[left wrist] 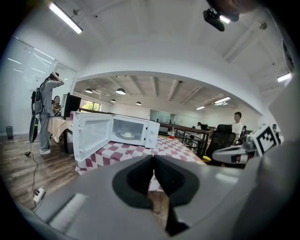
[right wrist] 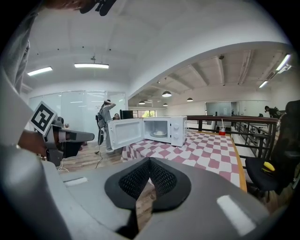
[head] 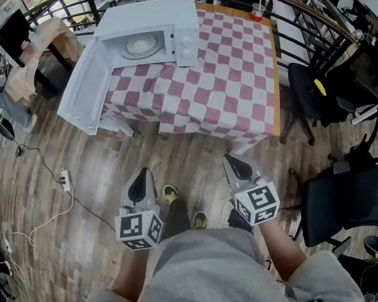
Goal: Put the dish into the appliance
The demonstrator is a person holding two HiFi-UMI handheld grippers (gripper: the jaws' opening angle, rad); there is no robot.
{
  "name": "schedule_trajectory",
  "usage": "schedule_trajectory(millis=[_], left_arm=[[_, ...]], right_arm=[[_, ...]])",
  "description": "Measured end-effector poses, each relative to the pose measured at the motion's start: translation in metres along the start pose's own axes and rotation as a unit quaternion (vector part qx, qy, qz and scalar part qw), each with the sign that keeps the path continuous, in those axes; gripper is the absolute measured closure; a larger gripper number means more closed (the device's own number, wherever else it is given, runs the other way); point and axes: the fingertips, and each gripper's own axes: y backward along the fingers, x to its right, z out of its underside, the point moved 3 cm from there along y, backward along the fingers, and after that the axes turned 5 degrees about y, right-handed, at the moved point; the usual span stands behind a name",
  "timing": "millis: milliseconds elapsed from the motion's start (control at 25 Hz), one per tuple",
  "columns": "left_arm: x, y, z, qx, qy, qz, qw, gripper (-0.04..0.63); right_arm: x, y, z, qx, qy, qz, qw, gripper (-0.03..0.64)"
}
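Both grippers, left [head: 143,176] and right [head: 234,164], are clenched on nothing above the wood floor [head: 195,160], well short of the checkered table's [head: 232,73] near edge. The round dish [head: 140,46] lies flat inside the white microwave [head: 184,25] at the table's far left. Its door [head: 84,90] stands open leftward, past the table edge.

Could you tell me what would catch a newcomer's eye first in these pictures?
The white microwave stands at the far left corner of the red-and-white checked table, with its door swung wide open and a pale dish already inside. Nearer, over the wooden floor, the left claw and right claw are both shut and hold nothing.
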Motion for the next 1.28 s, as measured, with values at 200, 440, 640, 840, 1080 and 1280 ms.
schedule_trajectory(millis=[200, 440, 640, 840, 1080, 1280], left_arm=[[0.016, 0.031, 0.015, 0.003, 0.002, -0.009, 1.0000, 0.583], [0.032, 0.054, 0.029, -0.002, 0.000, -0.005, 1.0000, 0.583], [0.035, 0.063, 0.029, 0.005, 0.003, -0.008, 1.0000, 0.583], [0.033, 0.070, 0.030, 0.010, 0.002, -0.013, 0.9999, 0.583], [0.028, 0.074, 0.030, 0.009, 0.007, -0.016, 0.9998, 0.583], [0.027, 0.075, 0.029, 0.011, 0.006, -0.018, 0.9998, 0.584]], right_arm=[[-0.012, 0.027, 0.016, 0.002, 0.001, -0.008, 1.000, 0.618], [-0.024, 0.051, 0.022, 0.009, 0.004, -0.007, 1.000, 0.618], [-0.026, 0.060, 0.020, 0.016, 0.003, -0.007, 1.000, 0.618], [-0.032, 0.061, 0.019, 0.019, 0.005, -0.011, 1.000, 0.618], [-0.039, 0.056, 0.017, 0.019, 0.004, -0.016, 1.000, 0.618], [-0.043, 0.053, 0.015, 0.019, 0.009, -0.024, 1.000, 0.618]])
